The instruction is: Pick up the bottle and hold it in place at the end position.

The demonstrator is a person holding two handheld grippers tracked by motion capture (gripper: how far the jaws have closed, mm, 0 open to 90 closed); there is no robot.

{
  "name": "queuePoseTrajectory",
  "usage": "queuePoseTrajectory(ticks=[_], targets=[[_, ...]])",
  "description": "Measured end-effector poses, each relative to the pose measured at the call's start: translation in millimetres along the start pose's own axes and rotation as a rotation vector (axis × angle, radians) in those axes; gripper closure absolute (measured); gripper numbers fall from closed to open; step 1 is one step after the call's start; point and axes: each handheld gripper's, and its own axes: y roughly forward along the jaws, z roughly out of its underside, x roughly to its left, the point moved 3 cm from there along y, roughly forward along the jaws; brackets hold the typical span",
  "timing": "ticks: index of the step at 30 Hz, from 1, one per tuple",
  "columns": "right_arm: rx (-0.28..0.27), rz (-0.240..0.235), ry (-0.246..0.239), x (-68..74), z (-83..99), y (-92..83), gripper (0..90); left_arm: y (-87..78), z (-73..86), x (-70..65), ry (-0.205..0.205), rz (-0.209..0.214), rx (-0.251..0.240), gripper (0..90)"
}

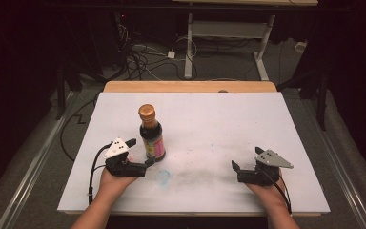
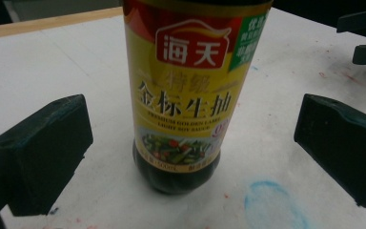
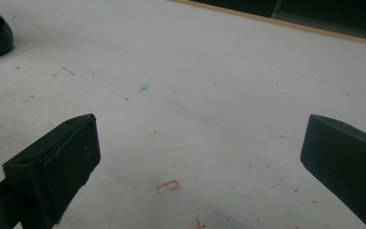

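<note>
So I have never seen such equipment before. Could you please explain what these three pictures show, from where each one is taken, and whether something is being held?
A person sits at a white-topped table and holds a tool in each hand: the left hand-held gripper and the right hand-held gripper, each with two black jaws. One picture looks down from above. The other two come from small cameras riding on each gripper, looking out between its jaws. On the table stands a dark glass soy sauce bottle with a yellow label and a golden cap. The left jaws stand open on either side of the bottle without touching it. The right jaws are open over bare table. Nothing is held.
</note>
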Motion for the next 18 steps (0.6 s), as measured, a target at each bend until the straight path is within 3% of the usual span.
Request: queuePoseTrajectory(ticks=[18], targets=[[0.000,-0.003,-0.005,0.2,0.0,0.0,0.2,30.4,-17.3,-8.1,0.005,0.020,-0.010,0.9]])
